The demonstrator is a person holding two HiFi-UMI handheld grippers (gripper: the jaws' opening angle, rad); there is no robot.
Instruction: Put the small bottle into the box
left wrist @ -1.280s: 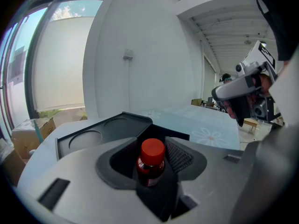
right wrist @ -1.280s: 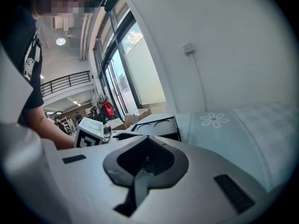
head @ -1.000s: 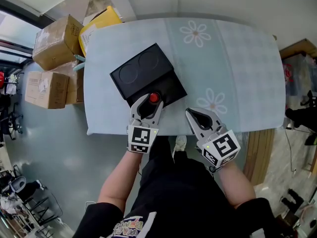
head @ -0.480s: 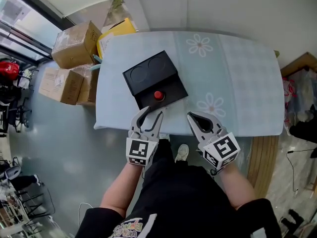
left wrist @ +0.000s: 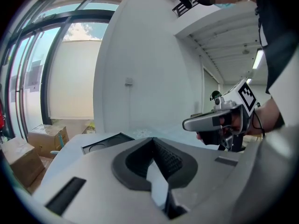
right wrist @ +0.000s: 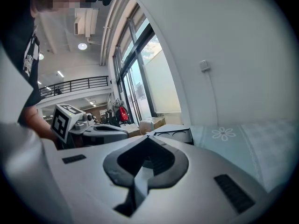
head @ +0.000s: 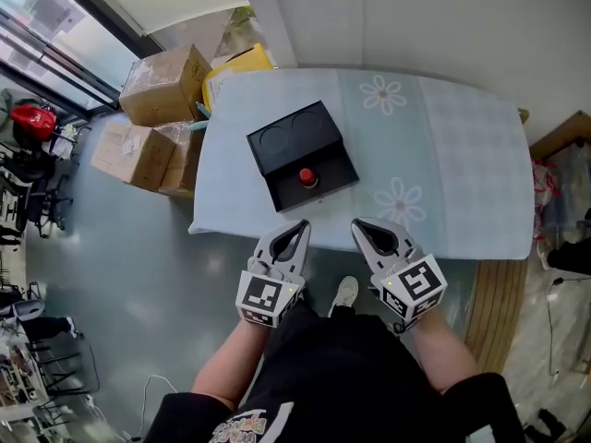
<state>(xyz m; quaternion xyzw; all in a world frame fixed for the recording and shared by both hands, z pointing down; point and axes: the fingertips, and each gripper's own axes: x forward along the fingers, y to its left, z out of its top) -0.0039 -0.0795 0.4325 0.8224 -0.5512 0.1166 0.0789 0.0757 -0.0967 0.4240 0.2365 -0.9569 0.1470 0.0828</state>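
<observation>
The small bottle point(head: 307, 177) sits inside the black box point(head: 286, 135), in the half nearer the person. The box lies open on the table point(head: 452, 155), with its other half, the one with two round dips, lying flat behind it. So the bottle looks to be where the task wants it, and the job seems as good as done. From above only the bottle's round red top shows, bright against the dark box. Its body is hidden below the top, so its shape cannot be told. It looks very little next to the box. The left gripper point(head: 299, 230) hangs at the near edge of the table, apart from the box. Its jaws have just been closing and now sit together with nothing between them. That fits a gripper that has no more to carry. The right gripper point(head: 359, 226) hangs beside it, also at the table edge and apart from the box. Its jaws are together too, and it holds nothing. Both point toward the table but touch no thing on it. Nothing seems left for them to pick up, unless the box is meant to be shut.
</observation>
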